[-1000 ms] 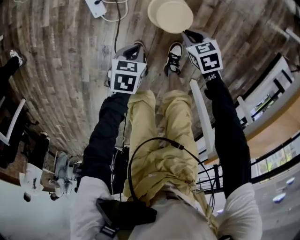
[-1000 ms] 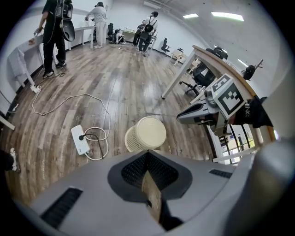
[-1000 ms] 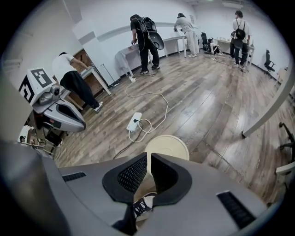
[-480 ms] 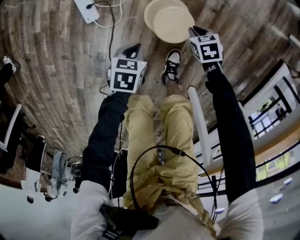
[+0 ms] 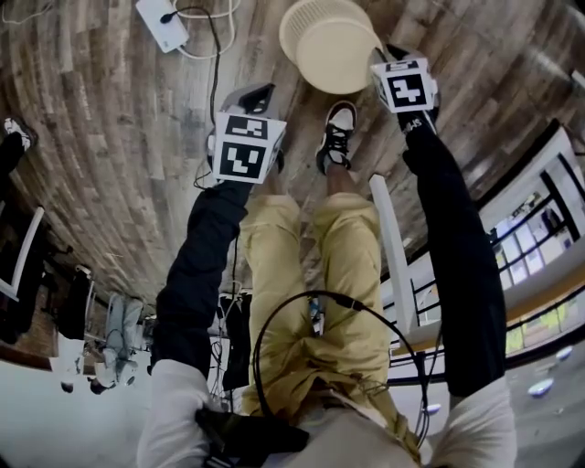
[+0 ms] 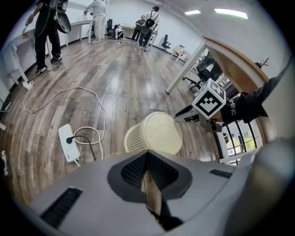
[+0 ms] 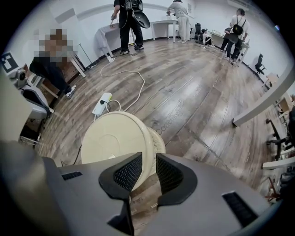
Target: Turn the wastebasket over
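The cream wastebasket (image 5: 333,41) stands upside down on the wood floor, its solid base facing up and its lattice wall below. In the head view my right gripper (image 5: 391,53) hangs just beside the basket's right edge. The right gripper view shows that gripper (image 7: 148,173) open, its jaws a small gap apart, with the wastebasket (image 7: 115,138) just beyond and left of the gap and nothing between the pads. My left gripper (image 5: 260,94) is shut and empty, off to the basket's left. From the left gripper (image 6: 146,168), the wastebasket (image 6: 154,133) lies ahead.
A white power strip (image 5: 163,23) with a looping cable lies on the floor left of the basket. The person's shoe (image 5: 336,135) stands just below the basket. A white table leg (image 5: 393,247) runs along the right. Several people stand at desks far across the room (image 6: 97,14).
Both grippers have sunk toward the floor. The right one has drawn in close beside the basket's right edge; the left stayed shut.
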A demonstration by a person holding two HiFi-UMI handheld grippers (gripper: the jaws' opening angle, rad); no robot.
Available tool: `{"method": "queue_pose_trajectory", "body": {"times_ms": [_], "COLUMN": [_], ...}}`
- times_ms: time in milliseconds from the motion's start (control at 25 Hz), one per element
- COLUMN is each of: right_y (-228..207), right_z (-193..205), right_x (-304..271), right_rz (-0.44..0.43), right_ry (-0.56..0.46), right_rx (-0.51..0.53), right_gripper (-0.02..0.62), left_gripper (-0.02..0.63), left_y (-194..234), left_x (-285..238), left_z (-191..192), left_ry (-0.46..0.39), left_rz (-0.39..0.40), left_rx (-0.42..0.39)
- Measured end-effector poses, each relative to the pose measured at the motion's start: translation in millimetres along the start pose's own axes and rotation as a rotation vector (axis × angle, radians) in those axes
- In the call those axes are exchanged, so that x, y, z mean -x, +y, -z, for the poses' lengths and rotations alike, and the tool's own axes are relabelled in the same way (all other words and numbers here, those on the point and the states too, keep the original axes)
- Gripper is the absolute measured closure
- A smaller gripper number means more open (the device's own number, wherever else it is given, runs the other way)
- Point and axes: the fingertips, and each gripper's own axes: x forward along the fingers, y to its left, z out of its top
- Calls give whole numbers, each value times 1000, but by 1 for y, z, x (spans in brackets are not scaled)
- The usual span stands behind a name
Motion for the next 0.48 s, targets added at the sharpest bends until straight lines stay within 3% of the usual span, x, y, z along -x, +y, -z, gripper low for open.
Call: {"method": "queue_pose_trajectory", "body": {"times_ms": [200, 480], "right_y": [0, -2], "right_z": [-1, 0], "right_x": [-8, -7], "right_rz": [-37, -181], "right_ry": [8, 6], "right_rx": [9, -71], "right_gripper": [506, 520], "left_gripper": [604, 604], "left_y": [2, -1], "left_x": [-6, -10], "left_z": [-2, 1], "left_ry": [0, 11], "left_rz": [-1, -5], "left_rx": [3, 27]}}
